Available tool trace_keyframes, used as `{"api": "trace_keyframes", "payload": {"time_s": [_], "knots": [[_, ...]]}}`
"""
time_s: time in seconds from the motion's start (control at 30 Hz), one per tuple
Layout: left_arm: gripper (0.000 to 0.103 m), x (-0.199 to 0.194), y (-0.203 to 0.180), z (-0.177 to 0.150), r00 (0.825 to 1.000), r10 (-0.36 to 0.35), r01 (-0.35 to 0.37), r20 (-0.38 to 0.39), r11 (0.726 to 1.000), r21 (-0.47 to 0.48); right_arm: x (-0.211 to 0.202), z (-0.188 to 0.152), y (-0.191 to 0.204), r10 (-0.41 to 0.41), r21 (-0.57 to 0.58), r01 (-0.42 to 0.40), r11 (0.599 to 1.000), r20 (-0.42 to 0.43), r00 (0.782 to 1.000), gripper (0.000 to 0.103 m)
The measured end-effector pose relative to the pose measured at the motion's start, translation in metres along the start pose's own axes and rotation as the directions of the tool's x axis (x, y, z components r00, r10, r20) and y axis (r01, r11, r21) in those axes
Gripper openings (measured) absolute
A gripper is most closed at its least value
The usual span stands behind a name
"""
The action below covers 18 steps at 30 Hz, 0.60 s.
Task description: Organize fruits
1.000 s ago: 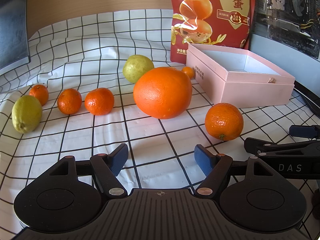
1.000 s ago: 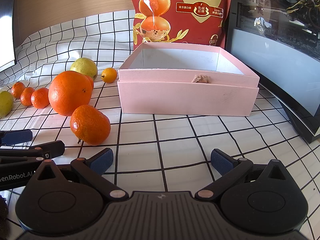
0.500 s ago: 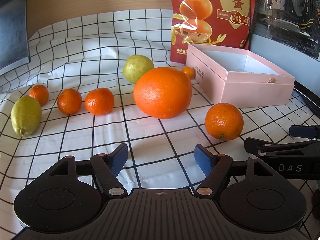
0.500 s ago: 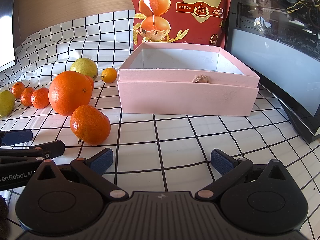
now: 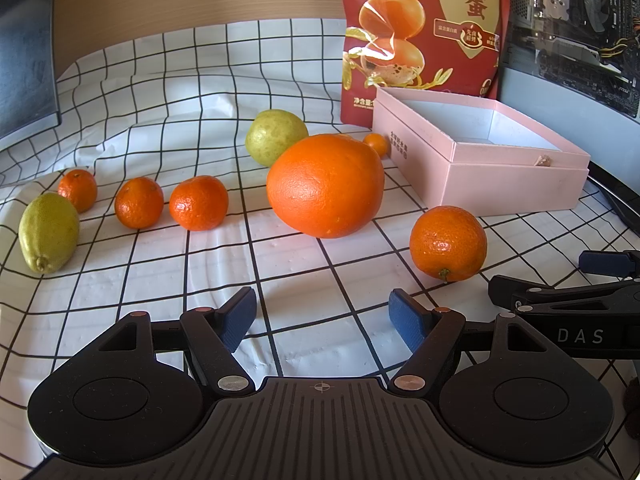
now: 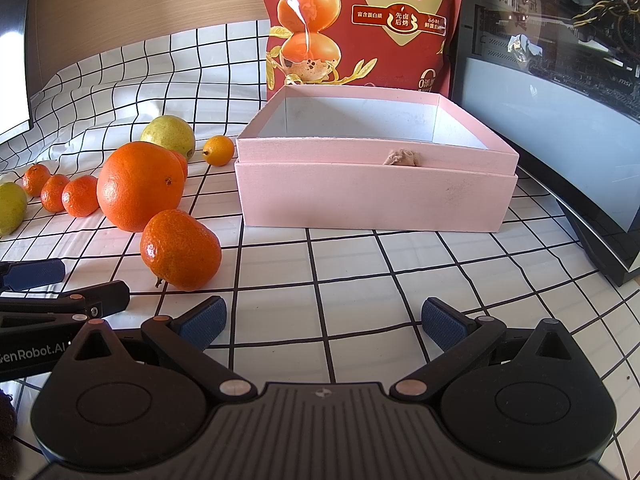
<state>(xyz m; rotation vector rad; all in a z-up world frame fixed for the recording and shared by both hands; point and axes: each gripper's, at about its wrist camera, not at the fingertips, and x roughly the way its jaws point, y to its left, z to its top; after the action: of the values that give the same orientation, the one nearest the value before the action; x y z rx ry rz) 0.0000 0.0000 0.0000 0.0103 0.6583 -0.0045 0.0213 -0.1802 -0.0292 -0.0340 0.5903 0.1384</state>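
You hold both low and level over the worktop (image 6: 400, 264), left hand-held gripper (image 5: 322, 316) and right hand-held gripper (image 6: 320, 322) spread wide, empty, facing the mandarin (image 5: 448, 243).

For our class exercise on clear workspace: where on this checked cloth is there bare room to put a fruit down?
Free: the cloth before the pink cardboard box, ahead of the right tool; also the cloth behind the row of small tangerines. Crowded: around the large orange.
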Motion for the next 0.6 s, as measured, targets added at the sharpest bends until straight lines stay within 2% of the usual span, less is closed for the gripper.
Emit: {"api": "trace_keyframes", "payload": {"time_s": [0.3,0.4,0.47,0.6], "knots": [[0.079,0.0,0.0,0.0,1.0,0.0,0.0,0.0,1.0,0.0,-0.001,0.001,-0.001,0.017,-0.013,-0.017,1.0,-0.018,1.0,0.103],[0.08,0.0,0.0,0.0,1.0,0.005,-0.005,0.0,1.0,0.003,-0.003,0.009,-0.004,0.053,-0.034,-0.056,0.998,-0.103,0.993,0.103],[0.08,0.0,0.0,0.0,1.0,0.005,-0.005,0.0,1.0,0.003,-0.003,0.013,-0.004,0.048,-0.03,-0.054,0.998,-0.158,0.986,0.103],[0.079,-0.002,-0.001,-0.001,1.0,-0.004,0.004,0.0,1.0,0.001,-0.003,0.012,-0.002,0.035,-0.032,-0.042,0.999,-0.179,0.983,0.103]]}}
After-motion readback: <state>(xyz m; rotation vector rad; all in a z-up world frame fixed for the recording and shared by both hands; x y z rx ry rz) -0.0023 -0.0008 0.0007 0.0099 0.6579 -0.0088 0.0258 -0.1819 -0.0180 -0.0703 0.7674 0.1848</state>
